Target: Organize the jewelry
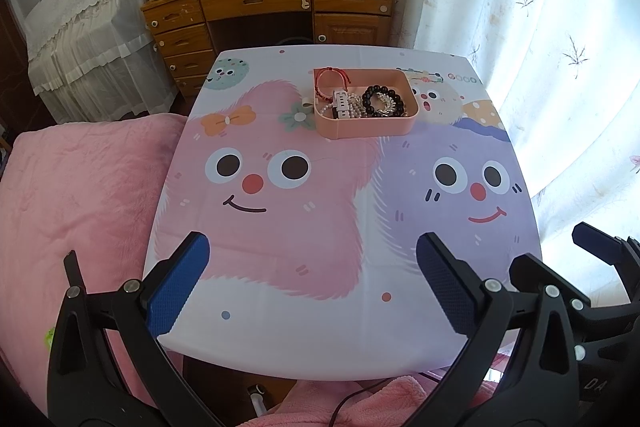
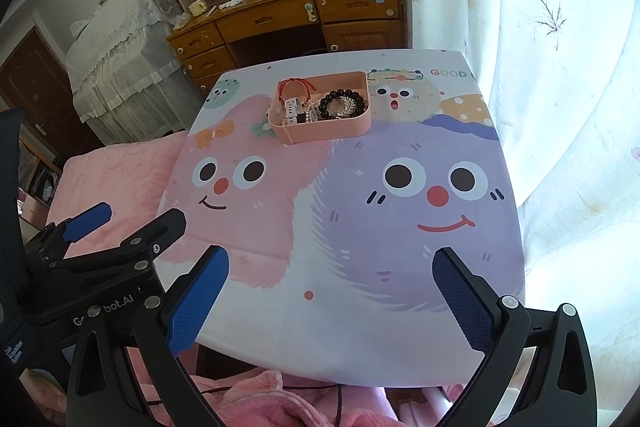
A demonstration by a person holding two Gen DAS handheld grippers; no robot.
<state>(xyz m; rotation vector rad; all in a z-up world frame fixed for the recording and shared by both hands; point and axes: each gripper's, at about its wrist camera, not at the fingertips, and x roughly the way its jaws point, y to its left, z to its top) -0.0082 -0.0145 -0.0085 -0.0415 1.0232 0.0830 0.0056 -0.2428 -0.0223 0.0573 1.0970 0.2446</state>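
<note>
While far, tray (image 1: 366, 125); hand-held gripper (image 1: 312, 283) empty.

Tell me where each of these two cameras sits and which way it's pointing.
Left wrist: on the left tongs, open, looking forward over the table toward the pink tray; the right tongs show at its right edge.
Right wrist: on the right tongs, open, facing the same way; the left tongs show at its left edge.
Shared: table, tray of jewelry, wooden desk, curtain.
</note>
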